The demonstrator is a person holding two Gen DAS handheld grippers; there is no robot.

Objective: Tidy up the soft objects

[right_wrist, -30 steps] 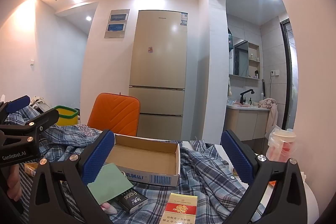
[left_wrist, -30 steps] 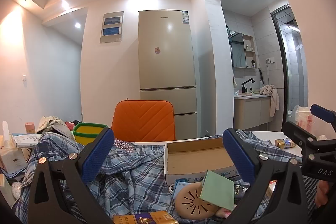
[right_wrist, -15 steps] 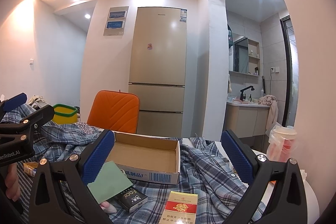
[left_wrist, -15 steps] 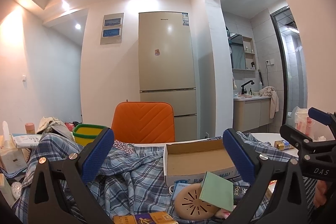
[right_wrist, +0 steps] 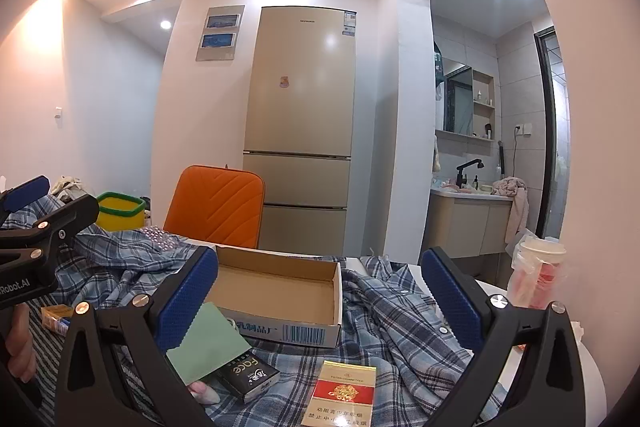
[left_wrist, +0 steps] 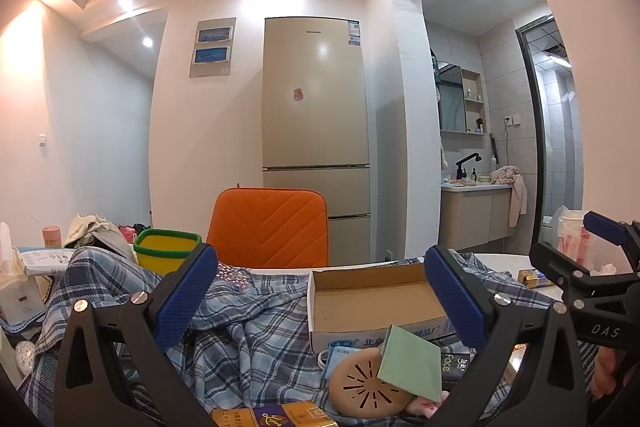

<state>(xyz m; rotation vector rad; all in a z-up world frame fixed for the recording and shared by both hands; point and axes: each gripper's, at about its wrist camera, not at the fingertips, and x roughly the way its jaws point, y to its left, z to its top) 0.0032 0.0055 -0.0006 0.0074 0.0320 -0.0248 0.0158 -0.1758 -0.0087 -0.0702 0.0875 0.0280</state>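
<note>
**Hovering over the plaid shirt, both claws spread wide**

Sprawling across the table, the blue plaid shirt (right_wrist: 384, 311) is a crumpled heap with no clean long axis; its bulk runs left to right, passing under and around the cardboard box (right_wrist: 280, 291). In the right wrist view a buttoned edge trails from beside the box toward the near right. In the left wrist view the cloth (left_wrist: 240, 327) mounds up at the far left.

The left gripper (left_wrist: 320, 307) is released, jaws wide apart and holding nothing; the right gripper (right_wrist: 320, 299) is the same — spread, empty, above the box and shirt.

Against the frames a second ago, little differs: both views have dipped slightly, so the fridge (left_wrist: 316, 131) sits a touch higher, and nothing on the table has shifted.

Counted: one shirt, one open box, one green card (right_wrist: 208, 343), one black "Face" pack (right_wrist: 248, 379), one red-and-gold pack (right_wrist: 344, 395), one tan perforated disc (left_wrist: 364, 383), one orange chair (left_wrist: 272, 223) and one yellow tub (left_wrist: 168, 247) with a green rim.
</note>
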